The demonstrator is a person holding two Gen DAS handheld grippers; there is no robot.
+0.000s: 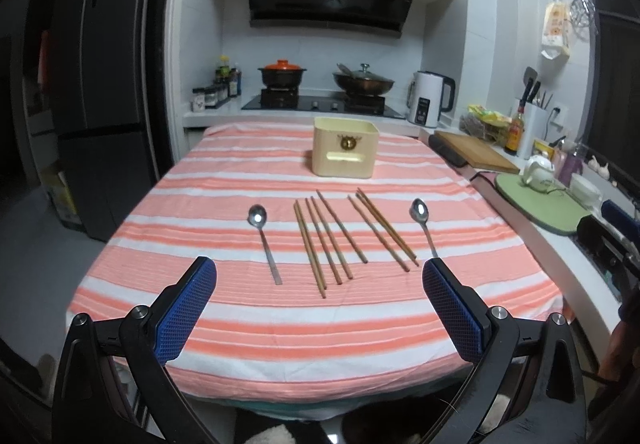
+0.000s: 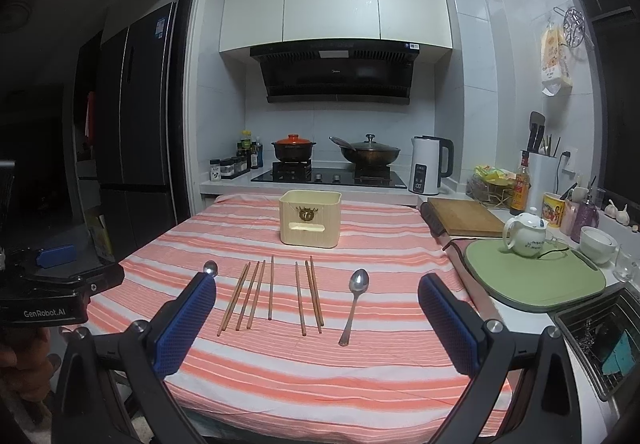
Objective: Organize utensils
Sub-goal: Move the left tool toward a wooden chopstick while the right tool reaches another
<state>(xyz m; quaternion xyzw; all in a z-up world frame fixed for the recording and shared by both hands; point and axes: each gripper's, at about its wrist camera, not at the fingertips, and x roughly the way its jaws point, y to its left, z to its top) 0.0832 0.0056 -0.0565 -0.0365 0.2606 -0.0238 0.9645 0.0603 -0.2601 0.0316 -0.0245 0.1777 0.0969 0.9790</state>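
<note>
your left gripper [image 1: 319, 278] and right gripper [image 2: 317, 294] both hung spread wide and held nothing, above the near edge of the striped table [image 1: 224, 328]. seven chopsticks [image 1: 344, 236] lay mid-table between two spoons [image 1: 265, 240] [image 2: 353, 304]. the cream box [image 1: 345, 146] stood toward the far edge.

The tablecloth [image 1: 320, 324] is striped salmon-pink and white; the box [image 1: 346, 146] is cream; the chopsticks [image 1: 332, 240] brown. The spoons [image 2: 354, 304] are silver; gripper pads [image 2: 186, 324] blue, cross-hatched.
</note>
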